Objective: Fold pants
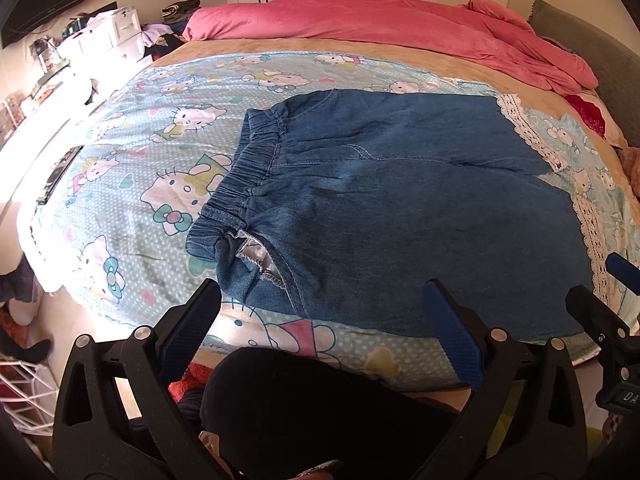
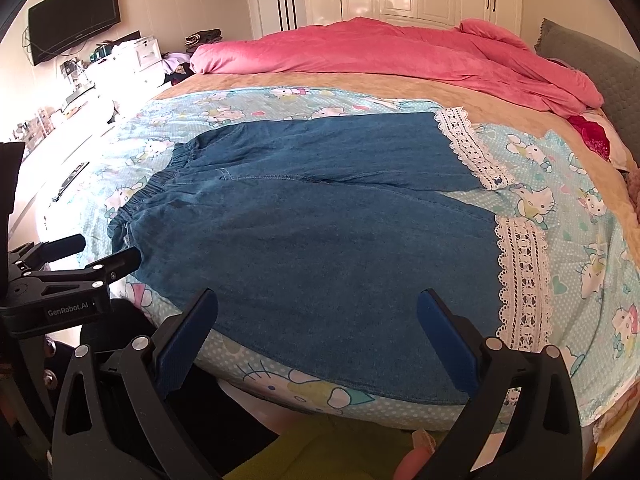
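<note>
1. While I hold both tools over the near edge of the bed, the denim pants [image 2: 320,216] lie spread flat on the cartoon-cat sheet [image 2: 560,208], waistband to my left and the white lace cuffs [image 2: 520,280] to my right.
2. My left gripper [image 1: 320,320] stands wide open with nothing between its blue pads [image 1: 186,332]; it hovers just short of the hip end, where the elastic waistband [image 1: 248,172] bunches and a pale pocket lining [image 1: 256,256] peeks out.
3. My right gripper [image 2: 318,324] is likewise spread wide and empty, poised above the near leg.
4. From the right wrist view I can read "GenRobot.AI" in white on the black body of my left tool. In the left wrist view, a small plate on the right tool shows "DA"; the rest is cut off.
5. A pink duvet [image 2: 400,52] is heaped at the far side of the bed, and a dark screen [image 2: 74,12] hangs on the wall to the left.
</note>
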Action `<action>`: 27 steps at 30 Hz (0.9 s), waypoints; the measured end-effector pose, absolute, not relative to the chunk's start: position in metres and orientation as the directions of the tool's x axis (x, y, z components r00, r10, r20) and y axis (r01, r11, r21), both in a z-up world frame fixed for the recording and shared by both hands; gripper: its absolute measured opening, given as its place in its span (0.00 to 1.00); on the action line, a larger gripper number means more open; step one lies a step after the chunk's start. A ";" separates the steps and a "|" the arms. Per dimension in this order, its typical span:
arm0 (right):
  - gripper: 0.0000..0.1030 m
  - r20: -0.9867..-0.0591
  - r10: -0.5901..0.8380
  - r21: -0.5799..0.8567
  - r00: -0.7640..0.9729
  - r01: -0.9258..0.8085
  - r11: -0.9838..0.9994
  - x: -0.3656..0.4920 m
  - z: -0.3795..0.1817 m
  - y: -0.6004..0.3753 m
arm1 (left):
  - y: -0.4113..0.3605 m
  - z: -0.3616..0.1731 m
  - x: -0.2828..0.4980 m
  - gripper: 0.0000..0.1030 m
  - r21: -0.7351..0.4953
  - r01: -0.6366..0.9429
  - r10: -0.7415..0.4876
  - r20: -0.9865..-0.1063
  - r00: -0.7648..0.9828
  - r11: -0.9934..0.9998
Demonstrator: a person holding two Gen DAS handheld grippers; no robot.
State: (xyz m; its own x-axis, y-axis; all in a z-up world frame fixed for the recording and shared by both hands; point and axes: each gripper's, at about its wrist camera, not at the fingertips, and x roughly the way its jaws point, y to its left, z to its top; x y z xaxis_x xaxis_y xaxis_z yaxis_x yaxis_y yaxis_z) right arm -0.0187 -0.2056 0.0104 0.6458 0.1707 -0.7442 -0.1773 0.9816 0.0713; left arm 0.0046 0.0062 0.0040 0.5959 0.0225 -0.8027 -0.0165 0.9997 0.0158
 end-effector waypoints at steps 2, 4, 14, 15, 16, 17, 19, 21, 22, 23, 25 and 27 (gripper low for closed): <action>0.96 -0.746 0.168 0.070 0.644 -0.175 0.982 -0.015 0.009 -0.206 | 0.009 0.003 0.008 0.91 0.012 -0.025 0.025 -0.805 0.592 1.000; 0.96 -0.753 0.166 0.071 0.636 -0.173 0.982 -0.007 0.007 -0.207 | 0.014 0.002 0.012 0.91 0.011 -0.033 0.028 -0.809 0.588 0.999; 0.96 -0.760 0.182 0.067 0.624 -0.204 0.977 0.040 0.010 -0.205 | 0.035 0.004 0.041 0.91 0.002 -0.064 0.039 -0.816 0.577 0.998; 0.96 -0.762 0.185 0.062 0.620 -0.215 0.975 0.047 0.011 -0.202 | 0.037 0.005 0.045 0.91 0.000 -0.065 0.037 -0.815 0.578 0.998; 0.96 -0.765 0.189 0.058 0.616 -0.226 0.972 0.054 0.011 -0.201 | 0.039 0.006 0.049 0.91 -0.001 -0.067 0.038 -0.815 0.578 0.998; 0.96 -0.769 0.191 0.055 0.611 -0.234 0.971 0.060 0.011 -0.199 | 0.042 0.007 0.053 0.91 -0.003 -0.073 0.040 -0.816 0.576 0.997; 0.96 -0.773 0.198 0.055 0.603 -0.247 0.967 0.071 0.011 -0.197 | 0.047 0.010 0.062 0.91 -0.012 -0.080 0.037 -0.815 0.578 0.997; 0.96 -0.778 0.204 0.057 0.594 -0.257 0.965 0.083 0.011 -0.195 | 0.051 0.013 0.070 0.91 -0.017 -0.089 0.038 -0.813 0.581 0.996; 0.96 -0.778 0.212 0.057 0.591 -0.269 0.961 0.090 0.011 -0.193 | 0.052 0.014 0.074 0.91 -0.020 -0.091 0.037 -0.813 0.581 0.996; 0.96 -0.780 0.213 0.055 0.588 -0.276 0.960 0.095 0.011 -0.192 | 0.054 0.016 0.080 0.91 -0.020 -0.094 0.038 -0.813 0.581 0.995; 0.96 -0.790 0.228 0.062 0.568 -0.296 0.953 0.112 0.011 -0.190 | 0.056 0.019 0.089 0.91 -0.016 -0.096 0.043 -0.811 0.584 0.995; 0.96 -0.800 0.238 0.063 0.551 -0.317 0.946 0.128 0.012 -0.187 | 0.059 0.023 0.100 0.91 -0.010 -0.097 0.049 -0.809 0.586 0.995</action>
State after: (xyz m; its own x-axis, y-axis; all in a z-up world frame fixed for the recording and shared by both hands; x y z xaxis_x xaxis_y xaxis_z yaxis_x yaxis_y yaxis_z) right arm 0.1279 -0.1867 0.0119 0.5512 0.2381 -0.7997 -0.3168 0.9464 0.0634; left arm 0.1001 0.0590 0.0229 0.5863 0.0491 -0.8086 -0.0967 0.9953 -0.0096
